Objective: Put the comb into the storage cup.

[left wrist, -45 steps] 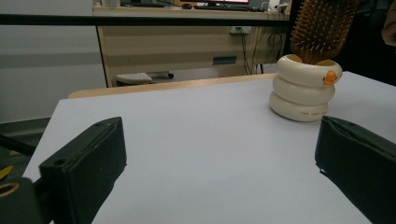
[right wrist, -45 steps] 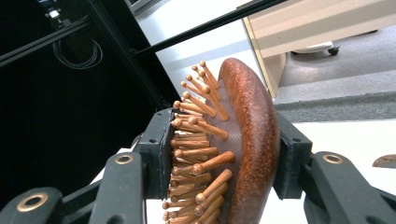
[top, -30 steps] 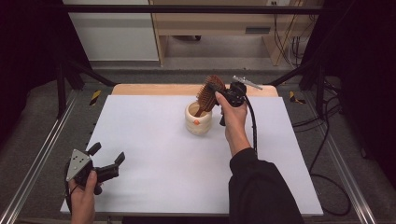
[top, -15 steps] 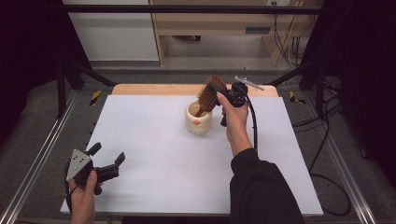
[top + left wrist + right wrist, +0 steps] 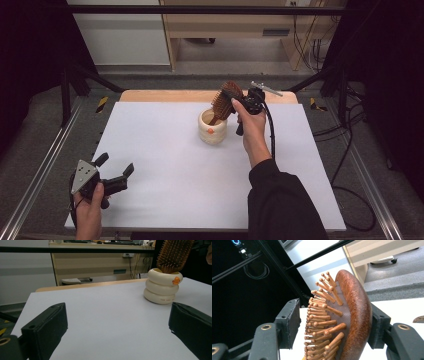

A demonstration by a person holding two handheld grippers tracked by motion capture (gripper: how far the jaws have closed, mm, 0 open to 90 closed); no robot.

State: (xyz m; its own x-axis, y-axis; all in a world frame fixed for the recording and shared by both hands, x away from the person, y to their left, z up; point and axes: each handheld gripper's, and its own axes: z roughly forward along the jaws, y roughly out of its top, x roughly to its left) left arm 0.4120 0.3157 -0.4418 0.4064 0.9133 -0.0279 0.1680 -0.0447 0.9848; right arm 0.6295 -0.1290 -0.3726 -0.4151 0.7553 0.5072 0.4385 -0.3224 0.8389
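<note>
Tongs first: my left tongs (image 5: 116, 172) sat nearest me, at about seven o'clock on the white surface (image 5: 165, 165), held low in my left hand (image 5: 89, 212) with the jaws spread wide and nothing between them. In the left gripper view those two black jaws framed a bare stretch of surface, and beyond them, toward one o'clock, stood the cream ribbed cup (image 5: 162, 287) with a small orange mark near its rim.

Farther out, at roughly twelve o'clock on the surface, my right hand (image 5: 251, 127) held the right tongs (image 5: 239, 104) just beside and above that cup (image 5: 212, 127). The wooden hairbrush (image 5: 225, 100) stood in the cup with its handle down and its head tilted up toward one o'clock, leaning on the rim. The right tongs' jaws had just been opening, with the brush head between them. In the right gripper view the brush (image 5: 352, 315) stood edge-on in the gap: its rounded reddish back lay close against the right-hand jaw, while the left-hand jaw stood a little clear of the bristle tips, so the pads no longer pinched it.

Beyond the surface's far edge, at twelve o'clock, lay a strip of bare wood (image 5: 165, 96), then grey floor and a pale cabinet (image 5: 125, 30).
</note>
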